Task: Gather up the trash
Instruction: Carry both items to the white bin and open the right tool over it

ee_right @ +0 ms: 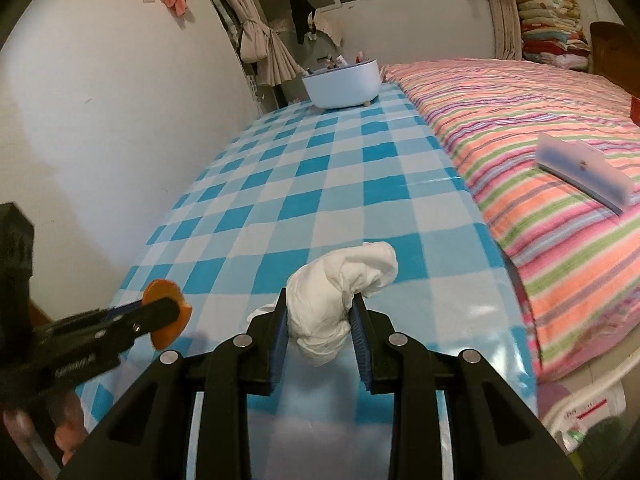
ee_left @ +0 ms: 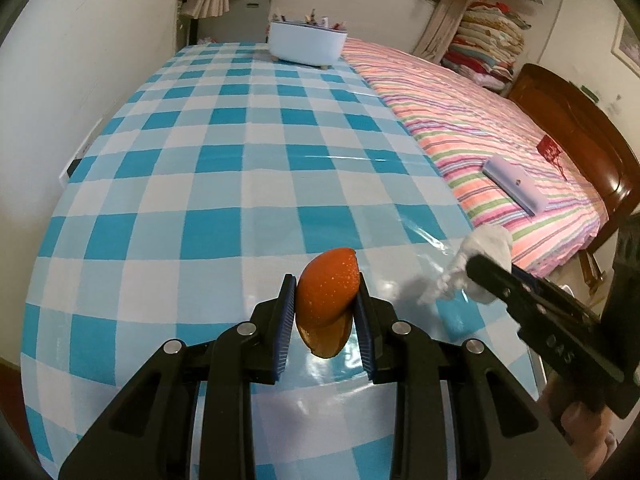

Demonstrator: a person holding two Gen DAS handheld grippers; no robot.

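Note:
My left gripper (ee_left: 325, 286) is shut on a curved piece of orange peel (ee_left: 328, 304) and holds it just above the blue-and-white checked tablecloth (ee_left: 224, 168). My right gripper (ee_right: 319, 300) is shut on a crumpled white tissue (ee_right: 340, 292) above the near end of the table. In the left wrist view the right gripper (ee_left: 476, 268) with the tissue (ee_left: 486, 240) is at the right. In the right wrist view the left gripper (ee_right: 168, 308) with the peel (ee_right: 164, 312) is at the lower left.
A white oval bin (ee_left: 306, 42) holding several small items stands at the table's far end; it also shows in the right wrist view (ee_right: 342, 84). A bed with a striped cover (ee_left: 480, 128) lies right of the table, with a pale flat box (ee_left: 514, 184) on it. A wall runs along the left.

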